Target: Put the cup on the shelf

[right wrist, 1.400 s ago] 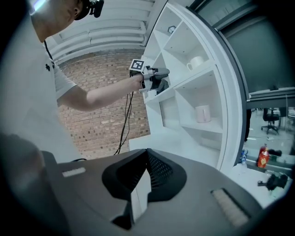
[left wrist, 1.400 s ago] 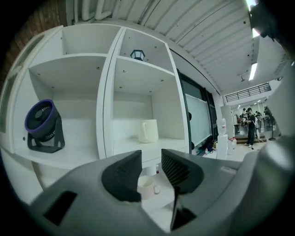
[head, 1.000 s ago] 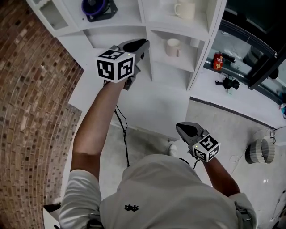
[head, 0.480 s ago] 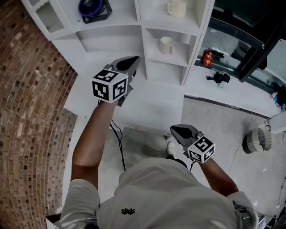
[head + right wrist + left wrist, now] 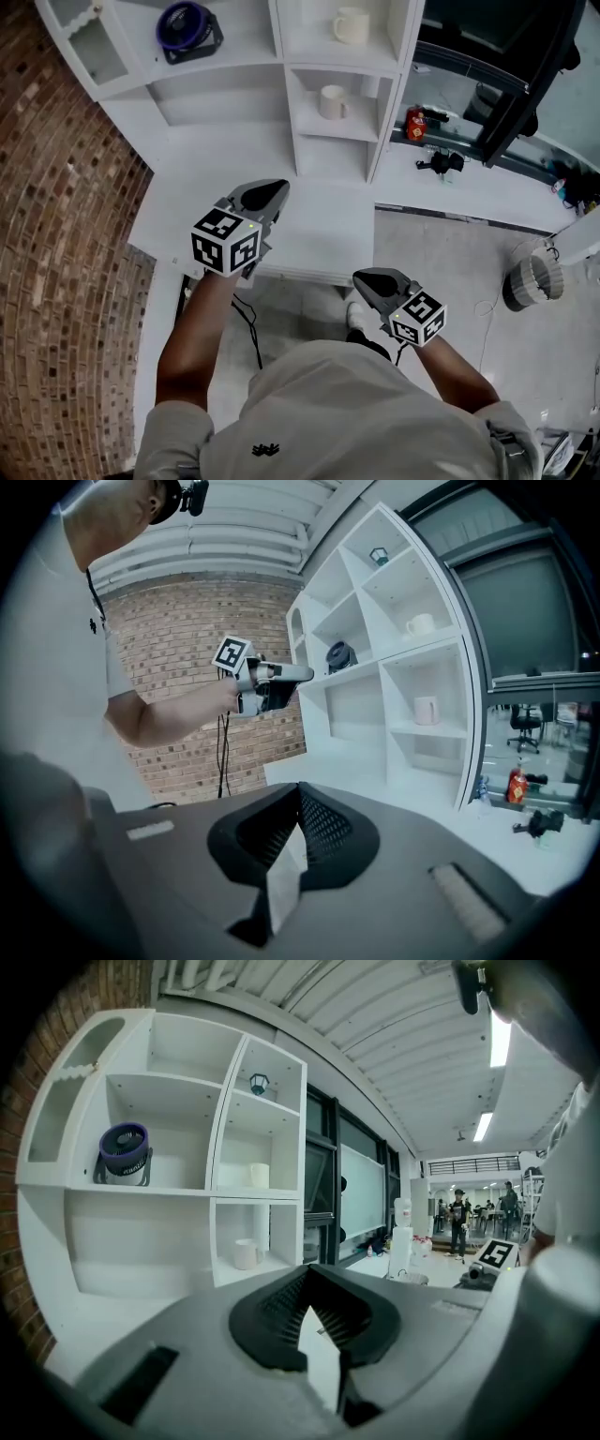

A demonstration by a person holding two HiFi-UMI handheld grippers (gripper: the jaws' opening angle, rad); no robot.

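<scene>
Two white cups stand in the white shelf unit (image 5: 281,66): one cup (image 5: 352,25) in an upper compartment and a second cup (image 5: 332,101) in the compartment below it. Both also show in the left gripper view, the upper cup (image 5: 260,1175) and the lower cup (image 5: 246,1253). My left gripper (image 5: 275,187) hovers over the white counter (image 5: 319,234), well short of the shelf, shut and empty, its jaws (image 5: 309,1267) meeting at the tips. My right gripper (image 5: 364,277) hangs lower, near my body past the counter's edge, jaws together with nothing in them (image 5: 298,786).
A dark blue round device (image 5: 187,25) sits on the shelf's upper left compartment. A brick wall (image 5: 66,216) runs along the left. On the ledge right of the shelf are a red bottle (image 5: 415,122) and a small black item (image 5: 441,161). A white ribbed basket (image 5: 530,281) stands on the floor.
My left gripper has drawn back from the shelf and sunk toward the counter's front. The right gripper has shifted slightly left. Both cups stay where they were.
</scene>
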